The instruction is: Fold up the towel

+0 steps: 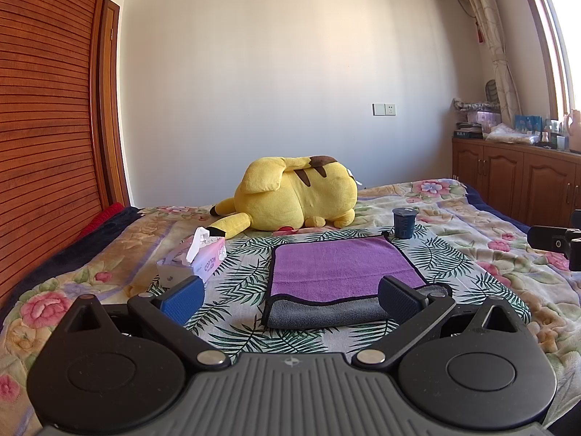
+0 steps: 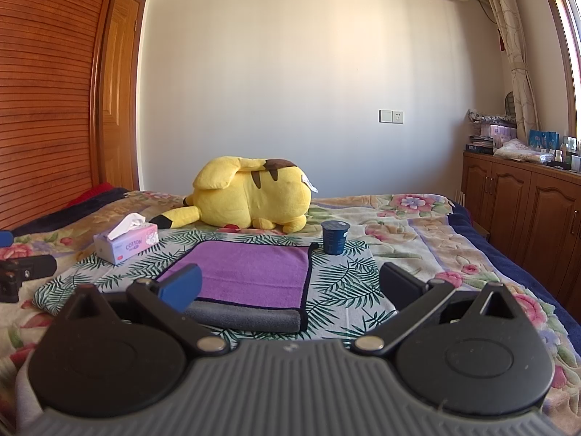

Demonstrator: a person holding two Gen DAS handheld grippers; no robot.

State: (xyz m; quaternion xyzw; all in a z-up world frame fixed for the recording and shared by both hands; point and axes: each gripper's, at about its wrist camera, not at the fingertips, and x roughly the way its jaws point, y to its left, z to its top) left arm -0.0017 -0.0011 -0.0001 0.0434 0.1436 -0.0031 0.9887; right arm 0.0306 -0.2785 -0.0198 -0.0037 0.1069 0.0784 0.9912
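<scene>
A purple towel (image 1: 337, 265) with a grey underside and black trim lies folded on a leaf-print cloth on the bed; its grey folded edge faces me. It also shows in the right wrist view (image 2: 254, 272). My left gripper (image 1: 290, 298) is open and empty, just short of the towel's near edge, its right finger beside the near right corner. My right gripper (image 2: 290, 289) is open and empty, in front of the towel's near right corner, its blue left finger over the near edge.
A yellow plush toy (image 1: 290, 196) lies behind the towel. A dark blue cup (image 1: 403, 222) stands at the towel's far right corner. A tissue box (image 1: 196, 261) sits to the left. A wooden cabinet (image 2: 526, 210) runs along the right, a wooden headboard (image 1: 47, 127) on the left.
</scene>
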